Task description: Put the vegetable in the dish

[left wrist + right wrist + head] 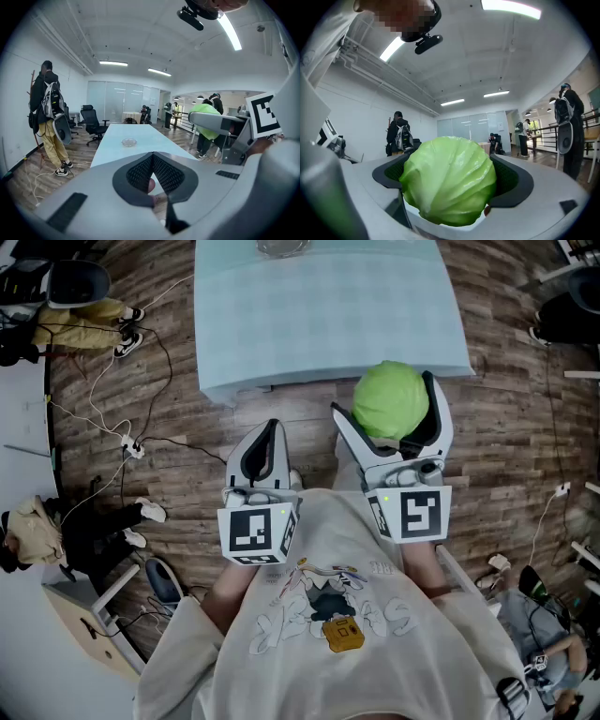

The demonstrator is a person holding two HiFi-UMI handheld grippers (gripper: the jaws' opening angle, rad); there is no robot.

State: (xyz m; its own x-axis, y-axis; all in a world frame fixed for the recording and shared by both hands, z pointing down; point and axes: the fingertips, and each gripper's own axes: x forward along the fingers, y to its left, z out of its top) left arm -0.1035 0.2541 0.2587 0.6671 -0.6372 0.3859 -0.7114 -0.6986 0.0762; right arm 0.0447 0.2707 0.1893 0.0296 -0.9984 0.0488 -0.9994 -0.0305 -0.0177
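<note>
Open office room. Wood-plank floor, white cables trailing at left. Long pale-blue tabletop runs to the far end. White walls, white ceiling with strip lights. Glass partition at far wall; black office chairs left of tabletop. Dark railing at far right.

Glossy waxy cabbage, clear glass dish, matt wood-plank floor

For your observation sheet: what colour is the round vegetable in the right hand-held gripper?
Light green round leafy cabbage; clearest in right gripper view.
</note>
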